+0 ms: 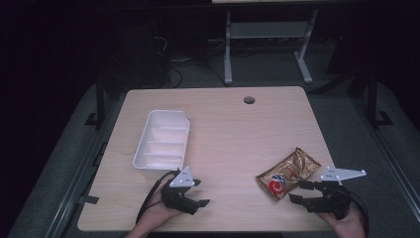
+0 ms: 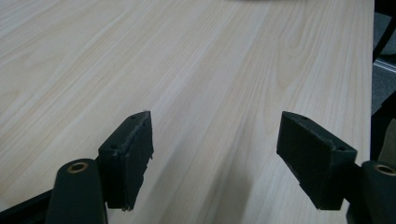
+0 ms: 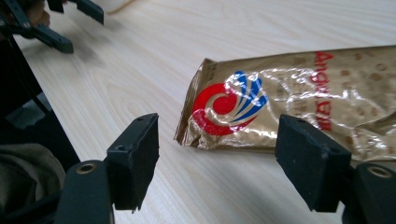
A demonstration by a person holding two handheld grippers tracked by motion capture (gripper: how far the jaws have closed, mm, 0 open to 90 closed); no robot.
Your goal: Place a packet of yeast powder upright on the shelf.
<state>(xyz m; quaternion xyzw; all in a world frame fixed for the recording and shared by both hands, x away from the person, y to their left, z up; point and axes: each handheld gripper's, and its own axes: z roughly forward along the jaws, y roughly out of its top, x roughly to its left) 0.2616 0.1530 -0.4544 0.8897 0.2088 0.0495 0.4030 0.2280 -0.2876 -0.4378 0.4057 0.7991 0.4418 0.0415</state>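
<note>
Both grippers gape, holding nothing: the right gripper [image 3: 217,154] faces the snack packet [image 3: 299,105] near the tabletop's [image 1: 233,134] right edge; the left gripper [image 2: 215,158] hovers over bare wood.

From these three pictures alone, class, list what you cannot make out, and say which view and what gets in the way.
- Snack packet: its right end is cut off by the edge of the right gripper view; the small print is blurred, and too small in the high view.
- White tray: its near outer wall faces away from the high camera.
- Room behind the table: too dark in the high view.
- Left gripper: its body is cut off at the bottom edge.
</note>
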